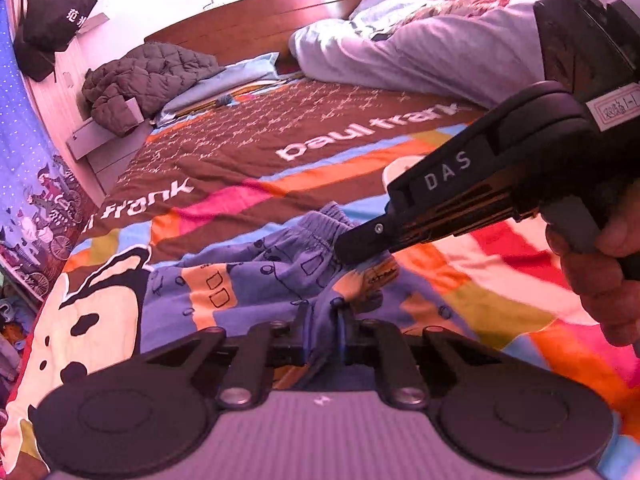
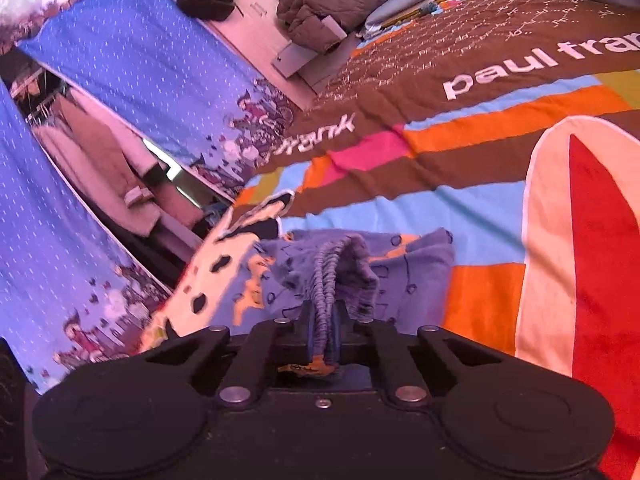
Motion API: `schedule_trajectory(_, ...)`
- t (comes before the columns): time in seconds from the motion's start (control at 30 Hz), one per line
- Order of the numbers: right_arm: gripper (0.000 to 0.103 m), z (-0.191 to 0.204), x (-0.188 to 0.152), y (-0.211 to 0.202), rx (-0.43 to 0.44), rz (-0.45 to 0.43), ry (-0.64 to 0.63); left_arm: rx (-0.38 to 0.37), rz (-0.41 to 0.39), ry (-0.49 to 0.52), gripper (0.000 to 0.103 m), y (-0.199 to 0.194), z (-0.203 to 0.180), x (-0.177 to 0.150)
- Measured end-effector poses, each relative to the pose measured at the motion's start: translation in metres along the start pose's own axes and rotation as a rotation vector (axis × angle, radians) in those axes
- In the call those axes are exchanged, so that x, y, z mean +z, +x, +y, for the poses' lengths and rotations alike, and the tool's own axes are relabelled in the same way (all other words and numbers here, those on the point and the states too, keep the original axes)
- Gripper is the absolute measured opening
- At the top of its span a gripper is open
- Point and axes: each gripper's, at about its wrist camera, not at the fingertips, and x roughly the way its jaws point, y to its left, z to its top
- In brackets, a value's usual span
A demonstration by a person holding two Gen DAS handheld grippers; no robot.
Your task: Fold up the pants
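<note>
Lying on a colourful bedspread [image 1: 460, 280], the blue printed pants [image 1: 248, 276] are gripped at two places. Nearest in the left wrist view, the left gripper [image 1: 325, 320] is clamped on a bunched fold of the blue cloth. Just beyond, the right gripper [image 1: 352, 250], held in a hand [image 1: 600, 280], presses its closed tip on the pants near the waistband [image 1: 336, 216]. In the right wrist view, the right gripper [image 2: 323, 320] pinches the gathered waistband [image 2: 332, 272] between its fingers. Farther off lie a grey quilted jacket [image 1: 140, 80], a rumpled duvet [image 1: 420, 52] and the wooden headboard [image 1: 256, 20].
</note>
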Motion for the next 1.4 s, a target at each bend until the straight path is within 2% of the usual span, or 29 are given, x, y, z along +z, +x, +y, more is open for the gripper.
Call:
schedule_trajectory(0.17,0.008,0.008,-0.005,-0.028,-0.06,0.002,0.0,-0.091,0.01,0.034,0.016,-0.007,-0.009,0.002)
schedule_trajectory(0.27,0.009,-0.001,-0.012,-0.022,-0.122,0.032,-0.014,-0.125,0.033,0.023,0.035,0.0,-0.011,-0.003)
schedule_trajectory(0.33,0.012,-0.011,-0.017,-0.011,-0.155,0.092,-0.001,-0.166,0.025,-0.043,0.063,-0.005,-0.001,-0.003)
schedule_trajectory(0.4,0.017,-0.014,-0.021,-0.011,-0.175,0.098,-0.005,-0.201,-0.01,-0.115,0.078,-0.016,0.017,-0.005)
schedule_trajectory(0.47,0.041,-0.008,-0.02,-0.02,-0.208,0.077,-0.062,-0.201,-0.041,-0.183,0.089,-0.026,0.04,-0.008)
schedule_trajectory(0.5,0.045,-0.004,-0.019,-0.024,-0.228,0.06,-0.099,-0.188,-0.049,-0.223,0.093,-0.029,0.053,-0.01)
schedule_trajectory(0.57,0.061,0.0,-0.019,-0.031,-0.272,0.011,-0.161,-0.12,-0.038,-0.319,0.094,-0.028,0.08,-0.015)
schedule_trajectory(0.6,0.066,0.002,-0.018,-0.034,-0.299,-0.024,-0.178,-0.058,-0.006,-0.356,0.094,-0.023,0.09,-0.017)
schedule_trajectory(0.63,0.076,0.004,-0.018,-0.035,-0.313,-0.06,-0.197,0.014,0.04,-0.386,0.091,-0.014,0.1,-0.019)
schedule_trajectory(0.67,0.08,0.009,-0.017,-0.033,-0.32,-0.091,-0.227,0.066,0.082,-0.412,0.089,-0.006,0.108,-0.022)
schedule_trajectory(0.7,0.081,0.014,-0.015,-0.028,-0.319,-0.108,-0.258,0.084,0.122,-0.436,0.084,0.003,0.114,-0.025)
schedule_trajectory(0.8,0.081,0.031,-0.005,0.001,-0.304,-0.114,-0.359,0.043,0.204,-0.499,0.08,0.025,0.126,-0.04)
schedule_trajectory(0.9,0.08,0.04,-0.004,0.039,-0.296,-0.034,-0.435,0.034,0.205,-0.536,0.08,0.029,0.131,-0.058)
schedule_trajectory(0.97,0.074,0.033,-0.003,0.058,-0.379,-0.025,-0.447,0.026,0.179,-0.534,0.08,0.026,0.134,-0.068)
schedule_trajectory(1.03,0.075,0.009,0.003,0.068,-0.447,-0.015,-0.399,0.018,0.163,-0.513,0.08,0.023,0.133,-0.074)
schedule_trajectory(1.07,0.081,-0.003,0.005,0.069,-0.44,-0.005,-0.363,0.014,0.156,-0.513,0.081,0.022,0.133,-0.076)
schedule_trajectory(1.13,0.084,-0.018,0.008,0.067,-0.419,-0.003,-0.318,0.007,0.15,-0.52,0.082,0.02,0.133,-0.077)
schedule_trajectory(1.2,0.085,-0.016,0.009,0.063,-0.427,-0.013,-0.321,0.007,0.141,-0.522,0.083,0.019,0.132,-0.078)
schedule_trajectory(1.33,0.085,-0.003,0.01,0.036,-0.385,-0.054,-0.204,0.008,0.13,-0.526,0.089,0.017,0.131,-0.081)
schedule_trajectory(1.4,0.086,0.013,0.0,0.021,-0.379,-0.051,-0.216,0.001,0.13,-0.53,0.092,0.017,0.132,-0.082)
